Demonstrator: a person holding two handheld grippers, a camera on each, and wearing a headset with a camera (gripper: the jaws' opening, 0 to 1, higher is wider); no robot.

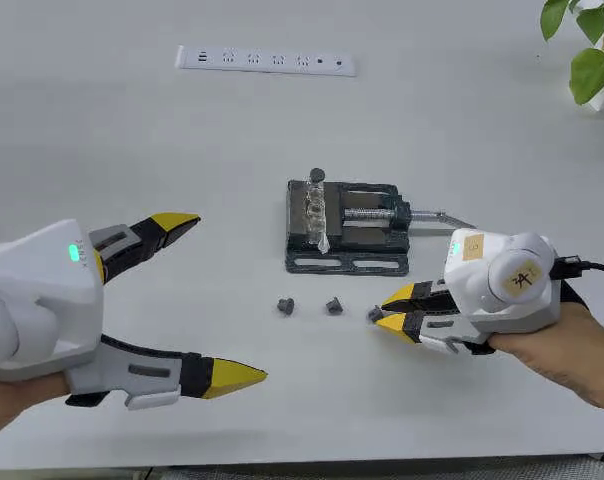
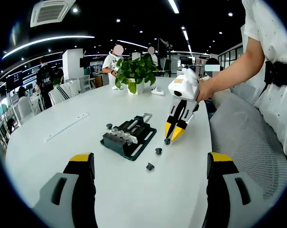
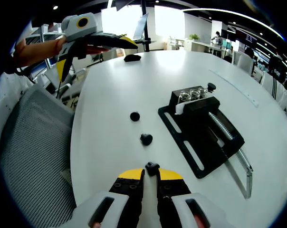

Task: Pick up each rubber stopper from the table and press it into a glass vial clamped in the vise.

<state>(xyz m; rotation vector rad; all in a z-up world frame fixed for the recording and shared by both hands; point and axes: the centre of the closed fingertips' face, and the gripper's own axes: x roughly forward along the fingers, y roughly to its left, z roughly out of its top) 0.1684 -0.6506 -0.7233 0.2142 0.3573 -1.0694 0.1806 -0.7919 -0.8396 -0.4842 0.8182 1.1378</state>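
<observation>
A black vise (image 1: 347,235) stands mid-table and clamps a row of glass vials (image 1: 315,215); the far vial carries a dark stopper (image 1: 317,175). Two loose rubber stoppers (image 1: 285,305) (image 1: 334,306) lie in front of the vise. A third stopper (image 1: 375,314) sits on the table at the tips of my right gripper (image 1: 384,313). In the right gripper view the gripper (image 3: 151,172) has its jaws pinched on this stopper (image 3: 152,167). My left gripper (image 1: 225,297) hovers wide open at the left, holding nothing.
A white power strip (image 1: 267,60) lies at the table's far side. Plant leaves (image 1: 587,45) hang at the back right corner. A grey mesh chair (image 2: 243,133) stands by the table edge, and people stand in the room beyond.
</observation>
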